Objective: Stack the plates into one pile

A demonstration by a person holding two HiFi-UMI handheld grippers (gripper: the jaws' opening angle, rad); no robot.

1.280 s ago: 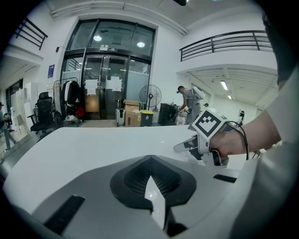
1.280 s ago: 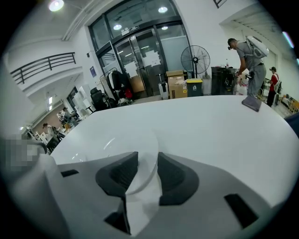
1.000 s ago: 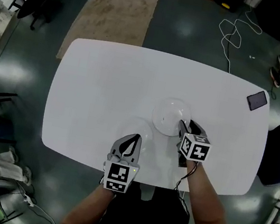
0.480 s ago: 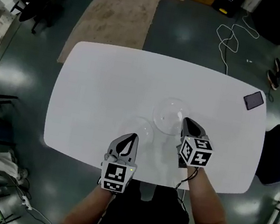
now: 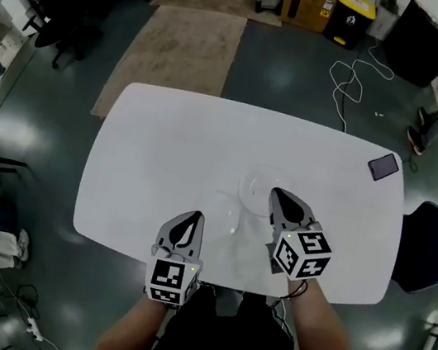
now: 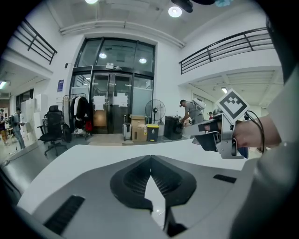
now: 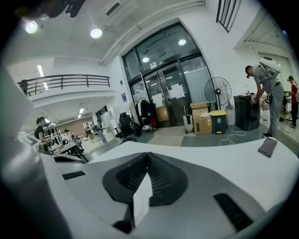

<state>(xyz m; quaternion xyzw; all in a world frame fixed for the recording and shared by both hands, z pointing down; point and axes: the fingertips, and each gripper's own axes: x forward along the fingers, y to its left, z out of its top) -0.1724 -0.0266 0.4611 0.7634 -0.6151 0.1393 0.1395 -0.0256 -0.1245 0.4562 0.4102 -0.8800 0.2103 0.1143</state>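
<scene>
Both hand-held grippers have lifted away from the white table (image 5: pixel 166 144) since a second ago, the right gripper (image 5: pixel 274 193) more than the left gripper (image 5: pixel 195 216). On the right gripper, the jaws were spread over a plate a second ago; they have just been closing and now meet at the tips with nothing between them. On the left gripper, the jaws are also pressed together and empty. Two see-through plates lie on the table below. One, the far plate (image 5: pixel 257 187), sits just ahead and left of the right gripper's tips. Between the two grippers, just right of the left gripper's tip, lies the near plate (image 5: pixel 225 211). Both are faint, and whether their rims touch cannot be made out. Well beyond the right gripper, a dark phone (image 5: pixel 383 166) lies near the table's far right edge
</scene>
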